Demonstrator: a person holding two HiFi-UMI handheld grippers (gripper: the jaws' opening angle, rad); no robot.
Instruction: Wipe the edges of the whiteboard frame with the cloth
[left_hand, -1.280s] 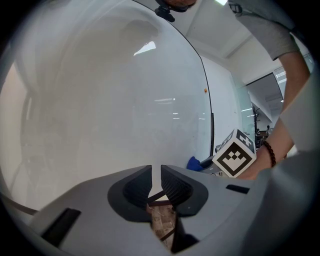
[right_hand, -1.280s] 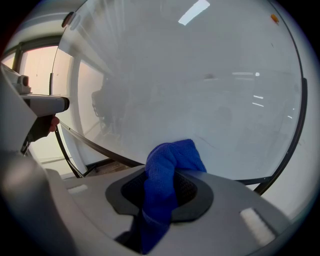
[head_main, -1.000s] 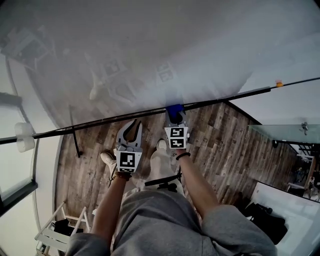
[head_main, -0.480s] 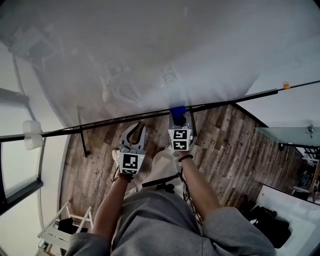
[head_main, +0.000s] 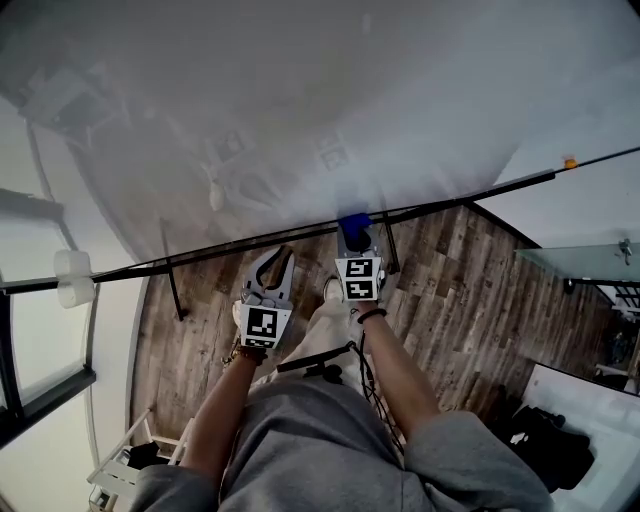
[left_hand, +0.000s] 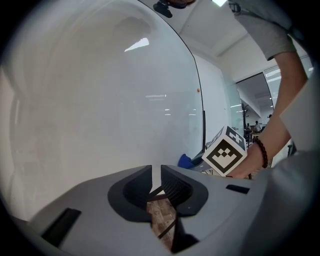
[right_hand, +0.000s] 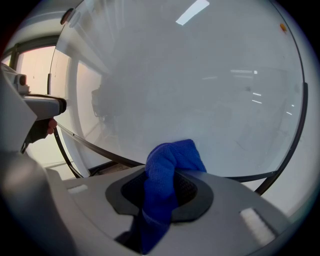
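Right gripper view: the blue cloth (right_hand: 172, 159), clamped in the right gripper (right_hand: 167, 176), hides its jaw tips; the left gripper (left_hand: 156, 176) is closed and empty.

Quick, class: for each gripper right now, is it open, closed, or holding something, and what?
Left gripper: jaws closed, nothing between them.
Right gripper: jaws closed on the blue cloth.

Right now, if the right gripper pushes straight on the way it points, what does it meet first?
Probably the whiteboard's black bottom frame edge, through the blue cloth clamped in the right gripper; the cloth looks at or nearly on it, depth unclear.
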